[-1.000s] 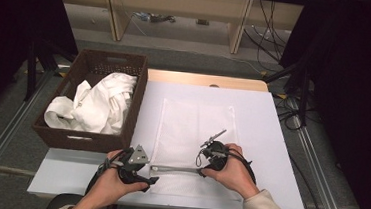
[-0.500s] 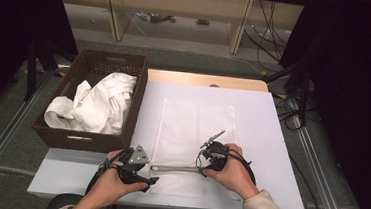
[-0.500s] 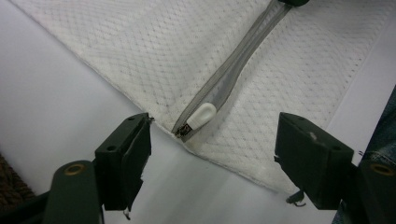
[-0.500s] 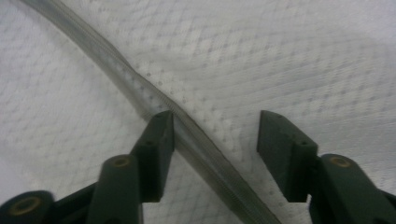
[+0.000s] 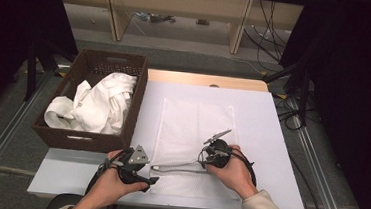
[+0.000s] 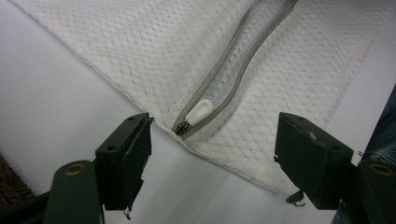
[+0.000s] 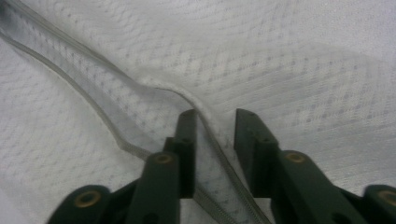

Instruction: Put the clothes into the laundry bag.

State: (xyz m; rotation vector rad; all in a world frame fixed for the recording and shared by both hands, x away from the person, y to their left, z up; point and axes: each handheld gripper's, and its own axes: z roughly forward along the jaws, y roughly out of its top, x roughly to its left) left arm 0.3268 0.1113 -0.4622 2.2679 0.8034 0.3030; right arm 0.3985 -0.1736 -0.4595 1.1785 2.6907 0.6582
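Left gripper [image 6: 212,149] sits at the near left corner of the white mesh bag [image 5: 196,135], jaws wide apart, nothing between the pads; the white zipper pull [image 6: 198,112] lies just ahead of them, untouched. Right gripper [image 7: 215,123] is down on the bag's grey zipper [image 7: 140,112], jaws have just been closing, now narrow with a raised fold of mesh and zipper tape between them; whether the pads press it is unclear. Beyond the left gripper, a brown basket [image 5: 135,110] holds white cloth [image 5: 95,105].
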